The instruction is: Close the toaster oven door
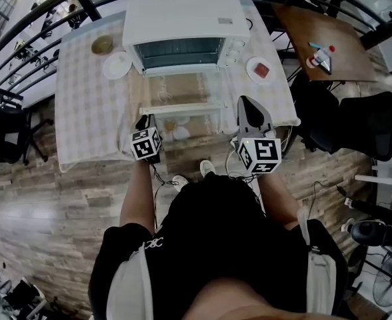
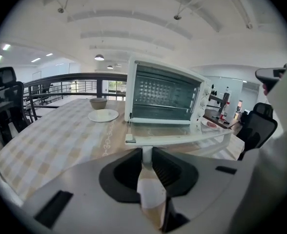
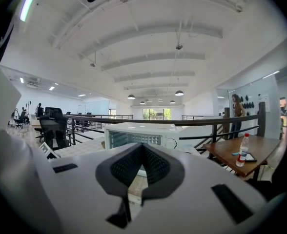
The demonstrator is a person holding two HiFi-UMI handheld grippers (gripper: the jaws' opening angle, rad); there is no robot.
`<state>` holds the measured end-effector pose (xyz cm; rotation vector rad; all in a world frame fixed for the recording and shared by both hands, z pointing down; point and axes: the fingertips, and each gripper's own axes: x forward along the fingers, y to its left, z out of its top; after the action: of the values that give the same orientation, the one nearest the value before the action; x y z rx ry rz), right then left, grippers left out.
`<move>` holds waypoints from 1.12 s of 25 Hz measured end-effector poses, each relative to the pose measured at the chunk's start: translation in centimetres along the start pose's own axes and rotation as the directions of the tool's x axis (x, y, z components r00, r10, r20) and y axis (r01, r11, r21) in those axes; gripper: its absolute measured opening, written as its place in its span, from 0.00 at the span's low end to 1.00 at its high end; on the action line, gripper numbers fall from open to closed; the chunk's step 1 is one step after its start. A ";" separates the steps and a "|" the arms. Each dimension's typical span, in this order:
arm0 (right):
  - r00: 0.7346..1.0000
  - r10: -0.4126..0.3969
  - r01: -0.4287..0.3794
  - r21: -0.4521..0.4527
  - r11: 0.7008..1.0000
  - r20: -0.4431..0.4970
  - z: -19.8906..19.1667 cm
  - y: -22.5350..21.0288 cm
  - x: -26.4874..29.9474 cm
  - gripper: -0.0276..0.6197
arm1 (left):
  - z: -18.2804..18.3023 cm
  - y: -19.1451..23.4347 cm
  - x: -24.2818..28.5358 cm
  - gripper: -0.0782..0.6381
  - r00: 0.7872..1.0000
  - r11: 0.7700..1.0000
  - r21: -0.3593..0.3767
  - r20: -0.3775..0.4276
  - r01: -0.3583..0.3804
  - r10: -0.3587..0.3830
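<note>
Your left tongs [image 2: 147,154] are clamping the door handle [image 2: 182,139], lying crosswise before the toaster oven [image 2: 165,97]; your right tongs [image 3: 142,149] are hanging closed.

White toaster oven [image 1: 183,20], door [image 1: 181,89] open flat

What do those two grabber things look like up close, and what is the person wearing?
The left gripper and the right gripper both have pale grey plastic bodies, with black ribbed pads lining the jaws. Each carries a cube covered in black-and-white square markers. The person wears a black short-sleeved shirt with light side panels.
</note>
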<state>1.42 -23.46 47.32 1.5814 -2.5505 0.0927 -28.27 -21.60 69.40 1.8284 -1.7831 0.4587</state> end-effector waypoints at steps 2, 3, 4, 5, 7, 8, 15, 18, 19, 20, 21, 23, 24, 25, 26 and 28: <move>1.000 0.002 -0.002 0.008 1.000 0.011 0.2 0.2 0.1 0.05 | 1.4 -0.2 -0.5 0.22 1.000 1.000 0.002 0.027 0.007 -0.007; 1.000 0.004 -0.005 0.012 1.000 0.016 0.2 0.3 0.1 0.05 | 2.0 -0.3 -0.8 0.22 0.999 1.000 0.001 0.035 0.011 -0.012; 1.000 0.007 -0.007 0.015 1.000 0.020 0.3 0.5 0.1 0.05 | 2.6 -0.3 -1.0 0.22 0.999 1.000 -0.001 0.037 0.018 -0.018; 1.000 0.010 -0.010 0.019 1.000 0.024 0.4 0.6 0.1 0.05 | 3.2 -0.4 -1.2 0.21 0.999 1.000 -0.004 0.035 0.026 -0.025; 0.999 0.013 -0.014 0.025 1.000 0.034 0.6 0.8 0.2 0.05 | 4.2 -0.6 -1.3 0.21 0.999 0.999 -0.008 0.023 0.042 -0.042; 0.999 0.014 -0.015 0.030 0.999 0.040 0.8 0.8 0.3 0.05 | 4.7 -0.6 -1.4 0.21 0.999 0.999 -0.008 0.020 0.047 -0.047; 0.997 0.012 -0.016 0.060 0.998 0.080 1.9 0.4 0.5 0.05 | 7.6 -0.7 -1.9 0.21 0.998 0.998 -0.024 0.037 0.050 -0.049; 0.996 0.009 -0.015 0.066 0.998 0.094 2.4 0.1 0.8 0.05 | 8.4 -0.8 -1.8 0.21 0.998 0.998 -0.024 0.029 0.055 -0.054; 0.995 0.009 -0.016 0.069 0.998 0.098 2.5 0.1 0.9 0.05 | 8.8 -0.8 -1.8 0.21 0.998 0.998 -0.023 0.027 0.056 -0.056; 0.995 0.011 -0.019 0.070 0.997 0.102 2.6 0.0 1.0 0.05 | 9.1 -0.8 -1.8 0.21 0.998 0.998 -0.025 0.027 0.059 -0.058; 0.994 0.014 -0.022 0.070 0.997 0.105 2.7 0.1 1.1 0.05 | 9.5 -0.8 -1.8 0.21 0.998 0.998 -0.031 0.030 0.062 -0.061; 0.994 0.022 -0.030 0.070 0.997 0.110 2.9 0.2 1.4 0.05 | 10.2 -0.8 -1.8 0.21 0.997 0.997 -0.045 0.041 0.065 -0.063; 0.993 0.026 -0.034 0.069 0.997 0.112 3.0 0.3 1.5 0.05 | 10.5 -0.8 -1.8 0.21 0.997 0.997 -0.048 0.048 0.065 -0.063; 0.993 0.029 -0.037 0.068 0.997 0.115 3.0 0.3 1.7 0.05 | 10.9 -0.8 -1.7 0.21 0.997 0.997 -0.050 0.055 0.066 -0.063; 0.993 0.032 -0.040 0.067 0.997 0.117 3.1 0.2 1.8 0.05 | 11.3 -0.9 -1.7 0.21 0.996 0.996 -0.052 0.061 0.068 -0.065; 0.992 0.035 -0.043 0.065 0.997 0.122 3.3 0.0 2.0 0.05 | 12.0 -0.9 -1.6 0.21 0.995 0.995 -0.057 0.074 0.076 -0.072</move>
<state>0.23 -25.66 44.33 1.6080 -2.6983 0.0905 -28.96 -27.47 58.80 1.8837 -1.7501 0.3118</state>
